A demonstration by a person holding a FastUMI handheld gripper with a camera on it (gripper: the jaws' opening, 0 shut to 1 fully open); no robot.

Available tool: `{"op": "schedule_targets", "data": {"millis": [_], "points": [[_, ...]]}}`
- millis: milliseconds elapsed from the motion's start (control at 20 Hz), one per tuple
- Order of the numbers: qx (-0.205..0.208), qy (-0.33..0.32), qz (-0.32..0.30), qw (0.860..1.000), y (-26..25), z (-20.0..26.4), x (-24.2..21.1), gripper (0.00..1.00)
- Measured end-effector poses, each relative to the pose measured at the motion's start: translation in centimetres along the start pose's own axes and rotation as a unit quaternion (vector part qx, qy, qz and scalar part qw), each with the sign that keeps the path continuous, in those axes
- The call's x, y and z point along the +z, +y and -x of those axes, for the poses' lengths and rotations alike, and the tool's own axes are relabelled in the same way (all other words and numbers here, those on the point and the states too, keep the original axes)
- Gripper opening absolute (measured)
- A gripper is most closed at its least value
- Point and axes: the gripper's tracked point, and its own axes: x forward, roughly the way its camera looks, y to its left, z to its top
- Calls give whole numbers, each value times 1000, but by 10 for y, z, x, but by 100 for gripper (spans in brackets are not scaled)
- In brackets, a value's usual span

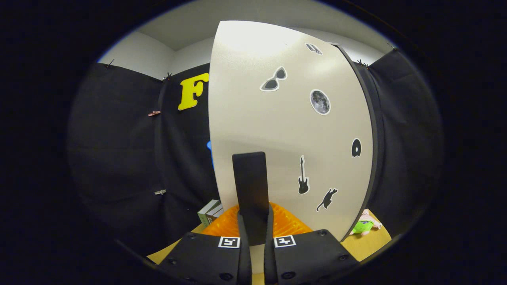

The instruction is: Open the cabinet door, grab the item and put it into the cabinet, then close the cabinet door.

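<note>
Looking from left to right, a small stack of books point(210, 213) sits low on the wooden table point(370, 241), just left of the fingers. Next comes an orange basket point(285, 223), right behind the fingers.

In the middle, the gripper point(253, 233) has its two fingers squeezed together on a dark flat handle point(250, 186) that stands up from between them. The handle seems to belong to the big cabinet door point(277, 130), though where it joins the door is hard to see. The door is pale, smooth and covered in little stickers. It looks stiff and hard, so it should swing as one piece and not bend. The handle is the best place to hold, because the flat door face would be slippery.

Far to the right, past the door's dark edge, lies a soft green and pink plush toy point(365, 225). It looks light and squishy, so pinching its round middle should work well.
</note>
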Motion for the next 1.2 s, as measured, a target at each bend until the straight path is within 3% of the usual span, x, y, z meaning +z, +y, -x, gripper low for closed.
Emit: {"op": "schedule_targets", "data": {"millis": [650,1200], "points": [[0,2,-12,1000,-33,42,5,16],[-64,-7,-13,998,-60,51,8,15]]}}
